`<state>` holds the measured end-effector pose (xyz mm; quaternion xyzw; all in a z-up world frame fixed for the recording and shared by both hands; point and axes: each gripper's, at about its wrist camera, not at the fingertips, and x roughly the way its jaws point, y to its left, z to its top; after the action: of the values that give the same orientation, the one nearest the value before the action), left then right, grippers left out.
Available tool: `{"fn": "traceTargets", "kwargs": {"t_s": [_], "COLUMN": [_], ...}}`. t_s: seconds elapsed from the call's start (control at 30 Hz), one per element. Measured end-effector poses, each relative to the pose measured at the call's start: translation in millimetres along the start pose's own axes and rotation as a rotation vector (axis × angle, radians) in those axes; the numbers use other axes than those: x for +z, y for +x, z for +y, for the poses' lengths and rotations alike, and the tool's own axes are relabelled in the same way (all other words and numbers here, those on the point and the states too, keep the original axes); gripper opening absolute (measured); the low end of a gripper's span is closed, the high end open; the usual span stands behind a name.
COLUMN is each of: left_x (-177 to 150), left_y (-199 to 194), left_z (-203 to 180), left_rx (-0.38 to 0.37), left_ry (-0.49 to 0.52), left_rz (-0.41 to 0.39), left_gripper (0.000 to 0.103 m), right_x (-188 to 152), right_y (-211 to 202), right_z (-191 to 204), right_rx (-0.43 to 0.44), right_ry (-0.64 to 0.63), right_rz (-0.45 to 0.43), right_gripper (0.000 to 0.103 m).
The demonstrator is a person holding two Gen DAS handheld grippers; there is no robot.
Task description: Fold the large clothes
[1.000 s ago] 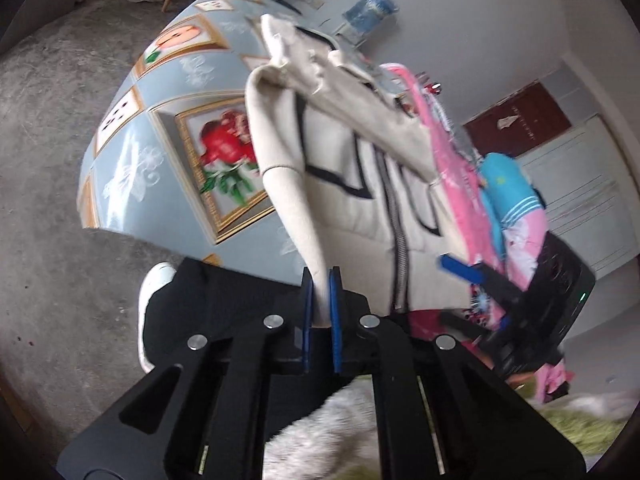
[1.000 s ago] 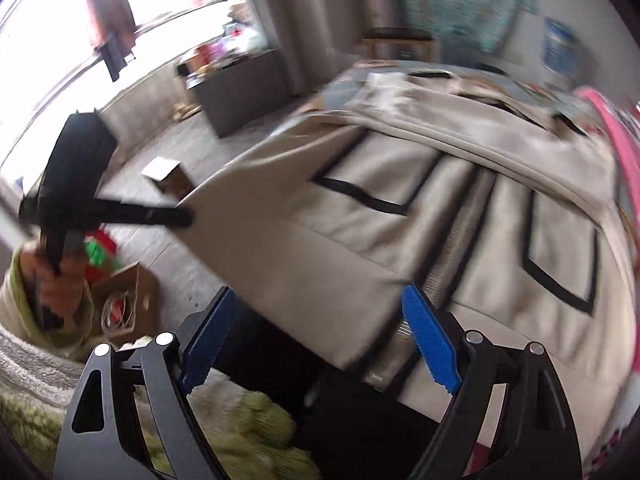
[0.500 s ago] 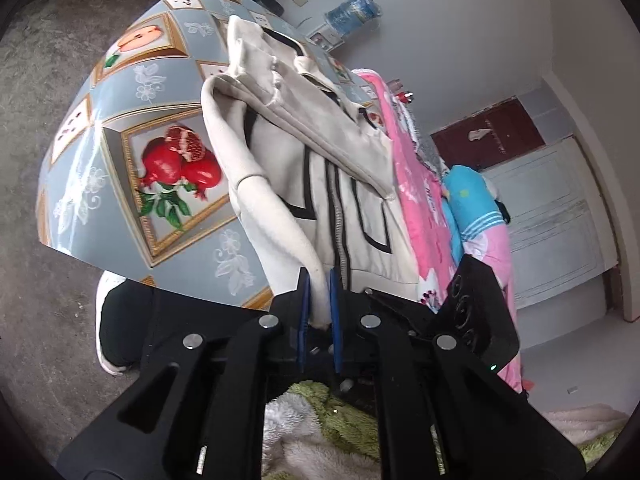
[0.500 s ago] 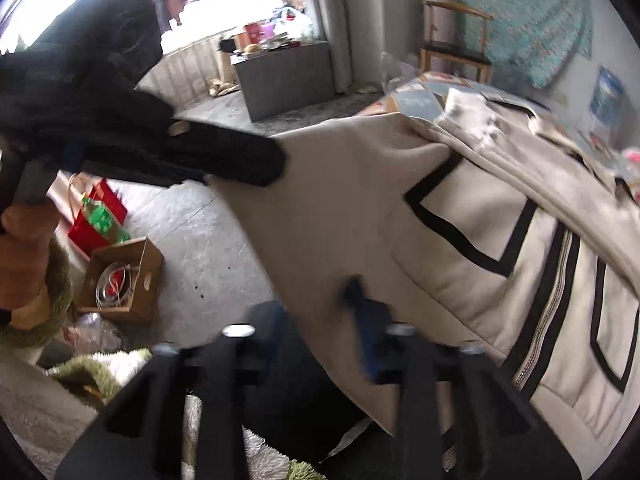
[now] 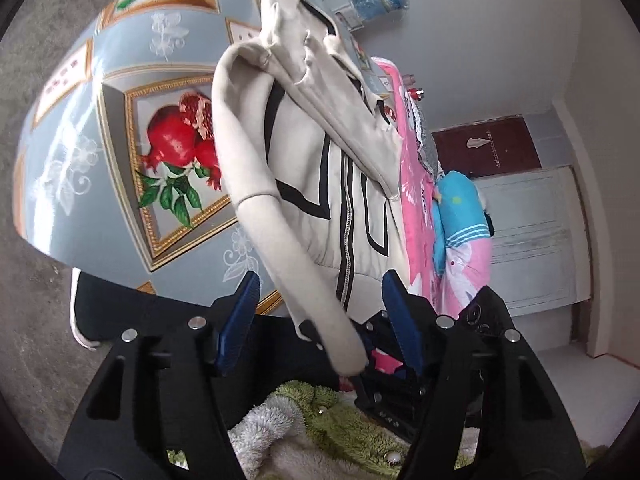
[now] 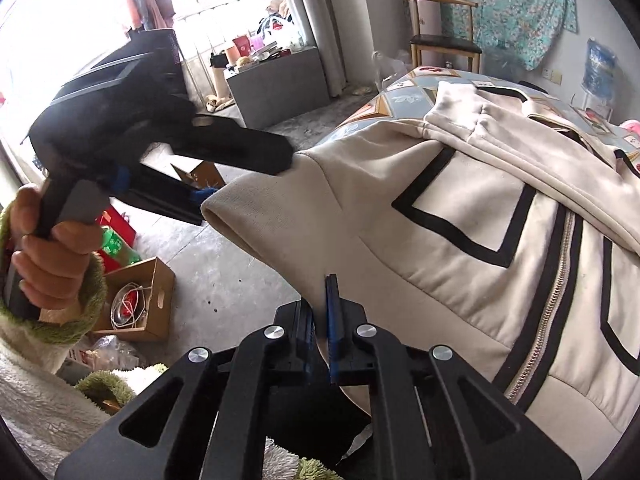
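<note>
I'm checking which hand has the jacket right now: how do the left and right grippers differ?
The left gripper has its jaws apart and opening, the jacket sleeve lying loosely between them; the right gripper is shut, pinching the jacket's lower edge. The left one points along the sleeve toward the table; the right one sits at the hem near the zipper. Both are black with blue pads.

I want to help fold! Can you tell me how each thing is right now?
Cream jacket: zipped, lying on the table, sleeve hanging off the edge.
Left gripper: jaws opening, sleeve loose between them.
Right gripper: shut on the jacket's edge.
Pink clothes: lying beside the jacket.
</note>
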<state>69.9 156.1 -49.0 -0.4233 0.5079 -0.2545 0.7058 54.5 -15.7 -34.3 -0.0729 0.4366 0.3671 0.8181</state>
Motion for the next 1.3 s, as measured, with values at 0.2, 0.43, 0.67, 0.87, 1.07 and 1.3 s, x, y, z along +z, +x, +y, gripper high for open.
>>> {"fn": "traceTargets", "kwargs": {"t_s": [0.2, 0.43, 0.67, 0.87, 1.07, 1.3], "left_x": [9, 1, -14, -12, -15, -19], "left_y": [31, 49, 67, 76, 81, 80], "left_z": [16, -21, -38, -37, -37, -40], "left_rx": [0.03, 0.336, 0.604, 0.668, 0.703, 0.73], "left_ry": [-0.055, 0.222, 0.423, 0.439, 0.444, 0.462], "left_rz": [0.056, 0.048, 0.043, 0.041, 0.043, 0.05], "left_gripper": [0.035, 0.014, 0.013, 0.013, 0.013, 0.013], "right_x": [1, -14, -81, -153, -172, -188], "right_y": [-2, -34, -121, -175, -168, -169], "right_z": [-5, -51, -152, -225, -252, -251], "right_rx": [0.011, 0.039, -0.15, -0.312, -0.31, -0.289], "right_ry": [0.014, 0.204, 0.556, 0.805, 0.83, 0.831], "right_rz": [-0.013, -0.032, -0.14, -0.186, -0.169, -0.156], "right_gripper": [0.006, 0.036, 0.059, 0.059, 0.059, 0.053]}}
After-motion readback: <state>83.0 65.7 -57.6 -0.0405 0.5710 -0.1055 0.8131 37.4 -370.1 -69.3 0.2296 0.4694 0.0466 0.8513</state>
